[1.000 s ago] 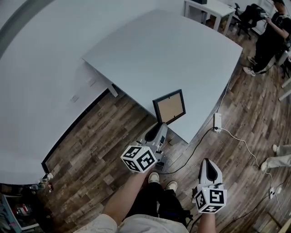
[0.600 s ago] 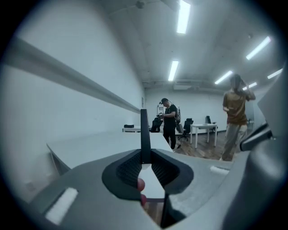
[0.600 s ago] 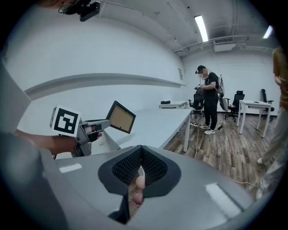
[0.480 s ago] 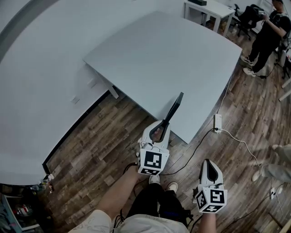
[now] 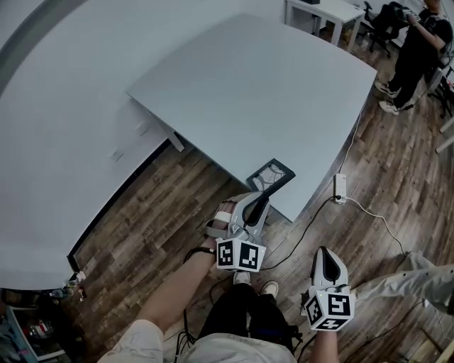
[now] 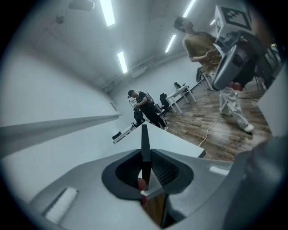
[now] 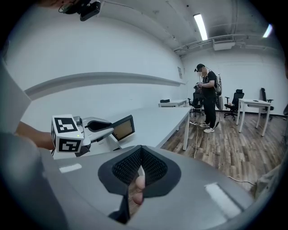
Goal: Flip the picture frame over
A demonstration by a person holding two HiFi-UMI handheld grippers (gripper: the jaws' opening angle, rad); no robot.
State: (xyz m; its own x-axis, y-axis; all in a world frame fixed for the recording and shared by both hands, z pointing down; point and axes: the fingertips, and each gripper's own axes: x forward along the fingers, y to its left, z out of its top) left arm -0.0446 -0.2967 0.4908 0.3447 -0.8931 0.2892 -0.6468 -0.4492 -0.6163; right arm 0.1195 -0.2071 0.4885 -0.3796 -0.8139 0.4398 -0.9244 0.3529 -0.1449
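Observation:
The picture frame (image 5: 270,175) hangs over the near corner of the grey table (image 5: 269,92), tilted, with its dark lined side up. My left gripper (image 5: 260,199) is shut on the frame's near edge. In the left gripper view the frame (image 6: 145,148) shows edge-on, pinched between the ribbed pads (image 6: 162,168). The right gripper view shows the frame's brown side (image 7: 123,127) and the left gripper (image 7: 96,127) holding it. My right gripper (image 5: 324,253) hangs low over the floor, right of the table, shut with nothing in it (image 7: 141,152).
A power strip (image 5: 339,189) and its cable (image 5: 376,220) lie on the wood floor by the table's right edge. A person (image 5: 418,39) stands at the far right near chairs and a second table (image 5: 333,10). My shoes (image 5: 268,288) are below the grippers.
The frame has turned in my left gripper from brown side up, through edge-on, to dark side up. The left gripper rolled with it. The right gripper stayed put.

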